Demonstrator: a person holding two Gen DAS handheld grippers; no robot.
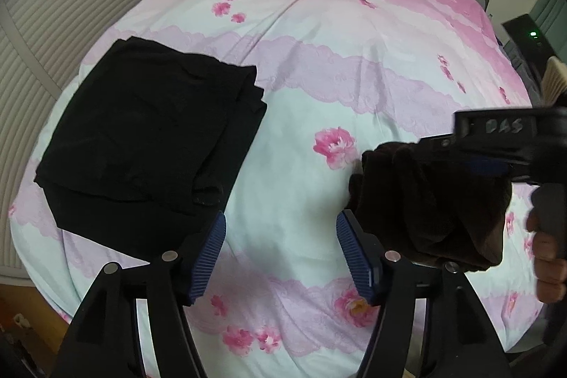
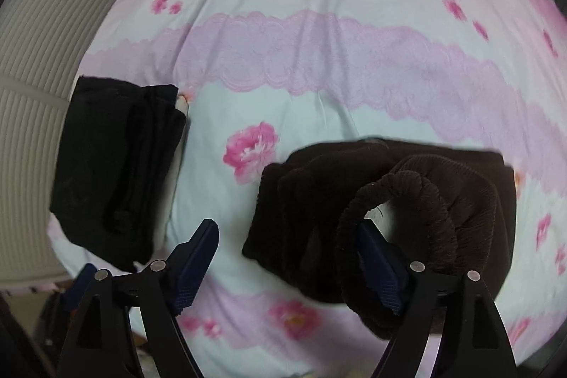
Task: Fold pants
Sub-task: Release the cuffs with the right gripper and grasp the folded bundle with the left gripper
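The left gripper point(image 1: 280, 257) has its two blue pads wide apart. Nothing is between them, only the bed cover point(image 1: 301, 94) below. Its right pad sits just beside the brown pants point(image 1: 428, 201), and I cannot tell if it touches them.

The right gripper point(image 2: 287, 268) is also wide apart. The stretchy waistband point(image 2: 400, 204) of the brown pants loops around its right finger point(image 2: 379, 268). The pads do not squeeze anything.

The brown pants lie in a folded bundle on the pink and blue flowered cover, on the right. A folded black garment point(image 1: 149, 137) lies apart on the left, near the edge of the bed.

In the left view, the side of the right gripper has pale letters on it. They look like "DAS", but they are blurry.

A hand point(image 1: 549, 257) holds that gripper's handle.
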